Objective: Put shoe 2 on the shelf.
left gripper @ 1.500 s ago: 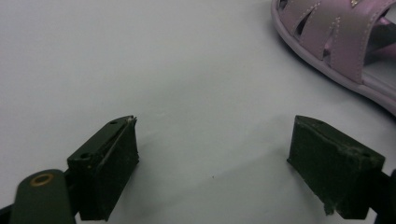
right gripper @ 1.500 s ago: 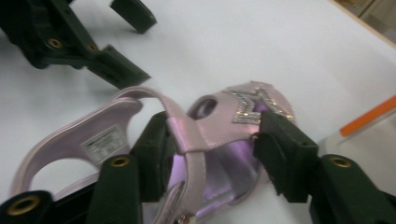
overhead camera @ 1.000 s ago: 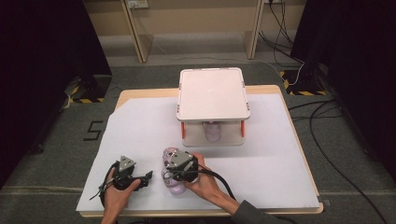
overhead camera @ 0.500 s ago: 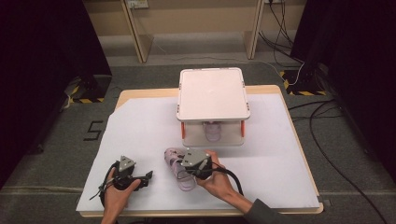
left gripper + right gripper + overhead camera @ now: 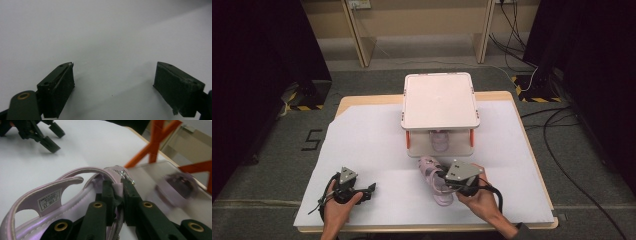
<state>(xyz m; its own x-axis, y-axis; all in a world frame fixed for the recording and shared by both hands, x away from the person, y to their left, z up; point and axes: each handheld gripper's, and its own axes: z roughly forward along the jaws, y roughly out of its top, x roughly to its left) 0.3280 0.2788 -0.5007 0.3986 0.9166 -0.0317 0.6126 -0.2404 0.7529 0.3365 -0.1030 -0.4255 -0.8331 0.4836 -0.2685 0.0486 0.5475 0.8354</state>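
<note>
Two tools | right tool point(image 5: 117, 191) clamps lilac sandal point(image 5: 47, 196) (perhaps lifted), angled inward | left tool point(image 5: 369, 189) level, agape, empty

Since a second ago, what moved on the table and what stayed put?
The right hand-held gripper closed on the strap of the pink sandal and carried it rightward across the white sheet, toward the shelf rack. The left hand-held gripper stayed near the front edge, jaws apart with nothing between them. The rack and the second sandal under it kept their places.
</note>
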